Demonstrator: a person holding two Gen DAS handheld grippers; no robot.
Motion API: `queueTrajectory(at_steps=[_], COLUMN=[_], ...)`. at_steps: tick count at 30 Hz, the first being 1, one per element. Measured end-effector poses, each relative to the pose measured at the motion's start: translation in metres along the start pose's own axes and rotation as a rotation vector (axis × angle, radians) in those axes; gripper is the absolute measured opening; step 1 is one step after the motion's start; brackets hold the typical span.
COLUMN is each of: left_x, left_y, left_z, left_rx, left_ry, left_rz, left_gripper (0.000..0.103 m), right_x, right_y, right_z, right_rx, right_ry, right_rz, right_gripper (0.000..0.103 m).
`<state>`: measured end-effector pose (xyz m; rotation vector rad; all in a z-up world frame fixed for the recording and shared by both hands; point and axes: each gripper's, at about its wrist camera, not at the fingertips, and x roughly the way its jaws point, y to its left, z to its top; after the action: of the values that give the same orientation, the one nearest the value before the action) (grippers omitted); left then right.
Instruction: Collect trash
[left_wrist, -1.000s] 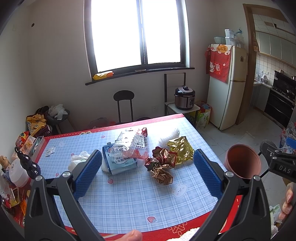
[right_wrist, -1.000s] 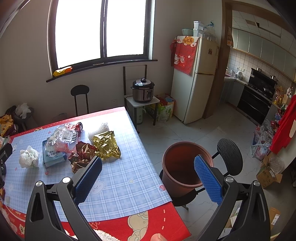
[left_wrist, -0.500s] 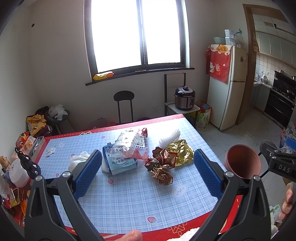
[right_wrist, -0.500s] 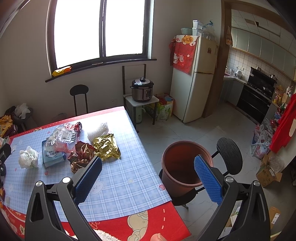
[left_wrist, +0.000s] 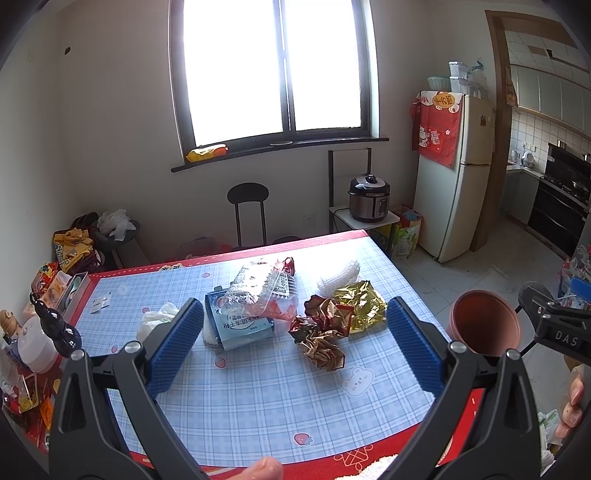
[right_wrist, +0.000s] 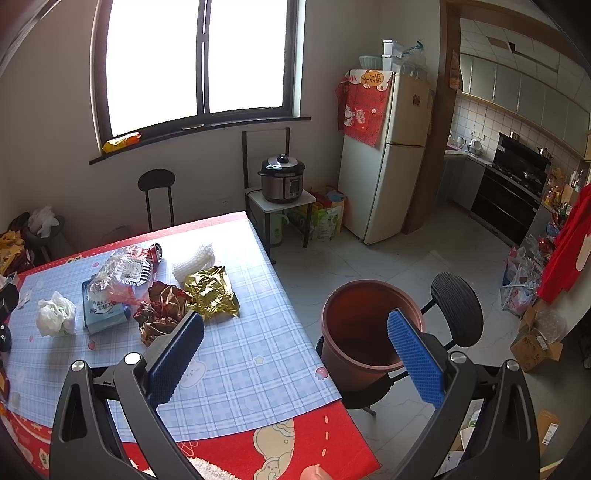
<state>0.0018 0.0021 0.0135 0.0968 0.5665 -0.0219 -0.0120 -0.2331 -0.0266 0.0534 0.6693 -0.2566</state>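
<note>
Trash lies in a heap on the blue checked table (left_wrist: 258, 398): a gold foil bag (left_wrist: 360, 304), crumpled brown-red wrappers (left_wrist: 321, 339), a blue packet (left_wrist: 240, 326) under a clear plastic wrapper (left_wrist: 262, 291), a white foam net (left_wrist: 340, 275) and a white tissue (left_wrist: 153, 319). A brown bin (right_wrist: 364, 332) stands on a black stool right of the table. My left gripper (left_wrist: 293, 343) is open and empty, above the near table side. My right gripper (right_wrist: 295, 356) is open and empty, over the table's right edge beside the bin.
Bottles, a bowl and snack packs (left_wrist: 33, 332) crowd the table's left edge. A black chair (left_wrist: 247, 210) stands behind the table. A rice cooker (right_wrist: 282, 177) sits on a small stand, a fridge (right_wrist: 388, 155) beyond. Boxes and bags (right_wrist: 532, 332) lie on the floor at right.
Both grippers have shifted slightly; the trash heap and the bin have not moved. Both stay open and empty.
</note>
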Motion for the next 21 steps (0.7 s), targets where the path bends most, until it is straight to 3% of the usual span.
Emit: queueTrajectory(at_steps=[14,21], left_x=[-0.002,0.003], left_y=[0.002,0.022], left_z=[0.002,0.000], left_rx=[-0.006,-0.065], left_ry=[0.004,-0.017], left_rz=[-0.003,-0.069], left_gripper=[0.098,0.098], right_x=[-0.001,0.005], right_y=[-0.003,-0.004], right_z=[0.001,0.005], right_rx=[0.007,0.003], right_ry=[0.004,0.022], right_rz=[-0.002,0.012], right_gripper=[0.098,0.098])
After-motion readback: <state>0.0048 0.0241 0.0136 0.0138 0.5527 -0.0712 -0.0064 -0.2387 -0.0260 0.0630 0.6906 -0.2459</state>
